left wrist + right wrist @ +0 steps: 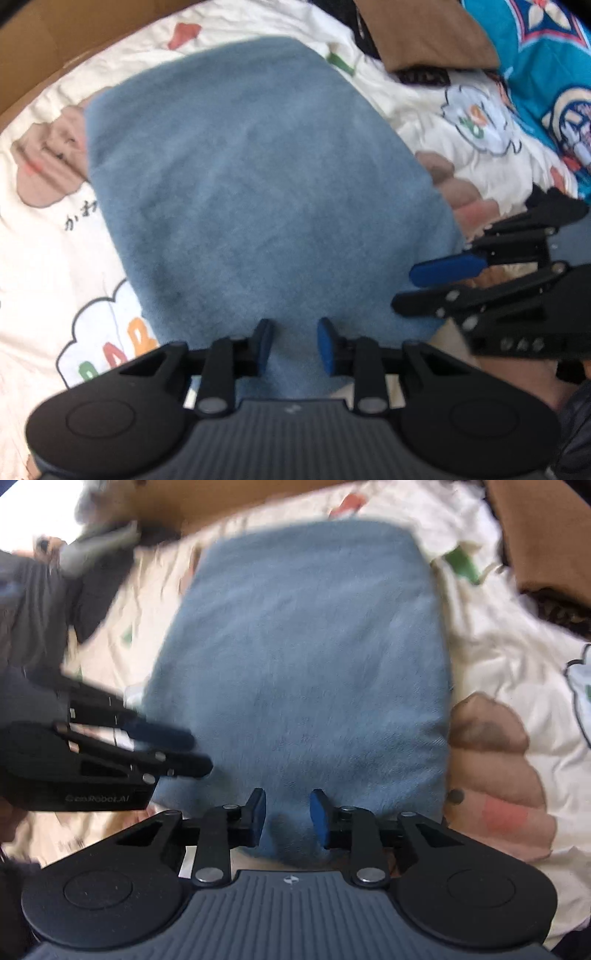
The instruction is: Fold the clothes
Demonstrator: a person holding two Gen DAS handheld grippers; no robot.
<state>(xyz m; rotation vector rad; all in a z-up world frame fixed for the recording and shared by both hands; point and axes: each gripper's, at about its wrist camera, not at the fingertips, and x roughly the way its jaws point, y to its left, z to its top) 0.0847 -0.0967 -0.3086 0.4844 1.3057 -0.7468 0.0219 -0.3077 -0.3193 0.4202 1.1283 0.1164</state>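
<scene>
A blue-grey fleece cloth [258, 192] lies folded into a rough rectangle on a cream cartoon-print sheet [48, 258]. My left gripper [295, 343] hovers open over the cloth's near edge, and fleece shows in the gap between its blue pads. My right gripper [413, 288] comes in from the right at the cloth's near right corner, its fingers apart. In the right wrist view the same cloth [303, 664] fills the middle. There the right gripper [288, 819] stands open above the near edge. The left gripper [199, 751] reaches over the cloth's near left corner. Both views are motion-blurred.
A brown fabric [424, 33] and a teal patterned fabric [535, 74] lie at the back right. A brown cardboard-like edge [29, 55] borders the sheet at the back left. Dark and grey garments [96, 590] are piled left of the cloth.
</scene>
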